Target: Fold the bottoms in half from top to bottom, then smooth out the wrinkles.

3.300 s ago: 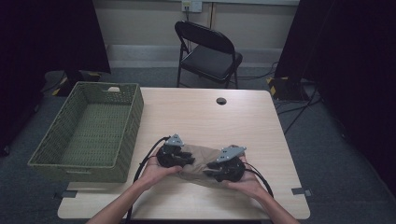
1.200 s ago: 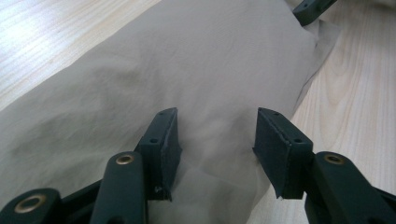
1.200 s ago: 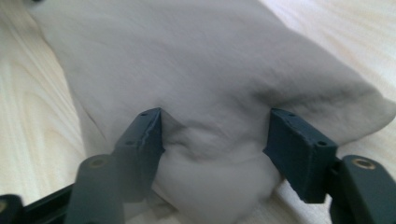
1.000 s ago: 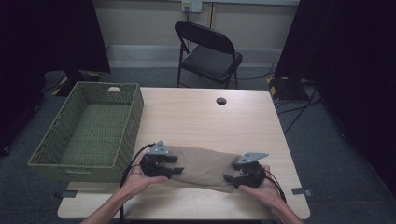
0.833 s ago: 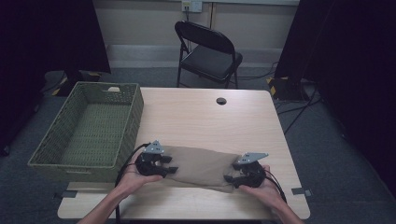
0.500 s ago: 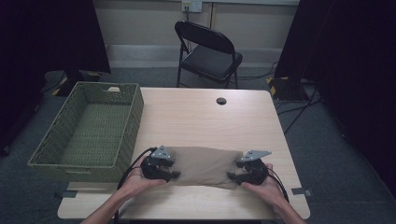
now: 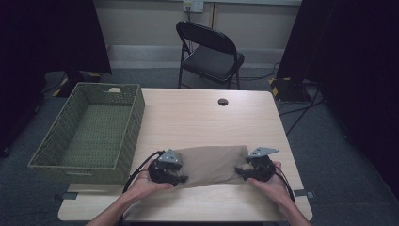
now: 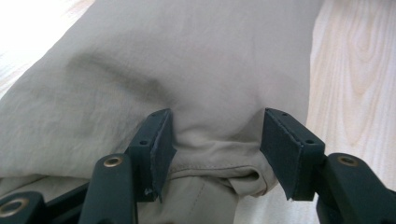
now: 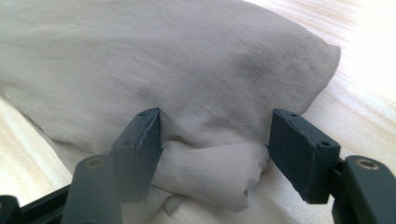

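Observation:
A beige cloth (image 7: 211, 162) lies flattened across the near part of the wooden table (image 7: 202, 122). My left gripper (image 7: 181, 175) rests at the cloth's left end and my right gripper (image 7: 240, 170) at its right end, both pointing inward. In the left gripper view the jaws (image 8: 215, 140) stand apart around a loose hemmed fold of the cloth (image 8: 187, 70). In the right gripper view the jaws (image 9: 215, 140) also stand wide around a slack bunch of the cloth (image 9: 163, 60). Neither pair pinches the fabric.
An empty green woven basket (image 7: 134, 113) stands on the table's left side. A small round hole (image 7: 222, 101) sits in the tabletop at the back. A black folding chair (image 7: 211, 52) stands behind the table. Bare wood lies between the cloth and the hole.
My left gripper has sunk and shifted a little to the right onto the cloth's left end. The right gripper has hardly moved, and the cloth lies much as before.

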